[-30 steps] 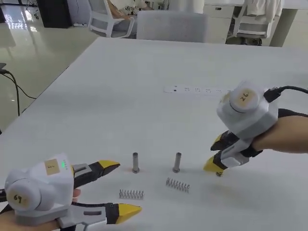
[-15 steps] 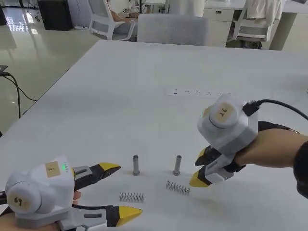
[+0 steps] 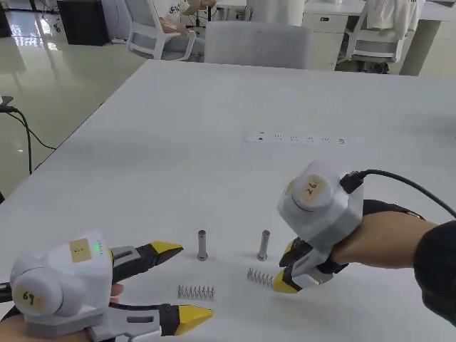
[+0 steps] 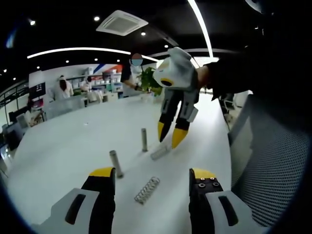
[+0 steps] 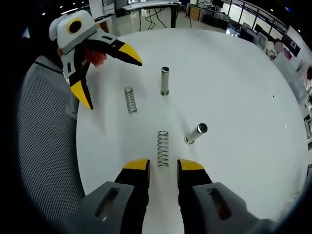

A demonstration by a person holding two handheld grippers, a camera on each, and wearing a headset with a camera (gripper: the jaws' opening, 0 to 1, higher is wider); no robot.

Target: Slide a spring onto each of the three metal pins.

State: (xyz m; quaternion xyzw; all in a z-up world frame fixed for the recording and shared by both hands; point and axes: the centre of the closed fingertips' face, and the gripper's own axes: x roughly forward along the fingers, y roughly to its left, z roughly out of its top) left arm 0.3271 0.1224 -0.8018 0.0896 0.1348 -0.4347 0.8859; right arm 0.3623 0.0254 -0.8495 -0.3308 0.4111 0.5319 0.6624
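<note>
Spring (image 5: 163, 147) number one lies flat on the table (image 3: 214, 128) just ahead of my right tool (image 5: 163, 166), its near end lined up with the gap between the two yellow tips. That tool's jaws are spread a little and pinch nothing; I cannot tell whether a tip touches the coil. In the head view the right tool leans down toward the table with its tips low at that spring's end. Just right of the spring, from this tool, stands the nearer pin (image 5: 196, 133), upright on its base and bare. Further ahead and slightly left is the farther pin (image 5: 165, 80), also upright and bare. Left of that pin lies the second spring (image 5: 129, 99), flat on the table, apart from both pins. My left tool (image 3: 182, 281) sits beyond it, jaws spread wide and holding nothing; in the left gripper view the second spring lies on the table just ahead of the gap between its tips, untouched. Well past both tools a white power strip (image 3: 296, 137) rests on the table.
</note>
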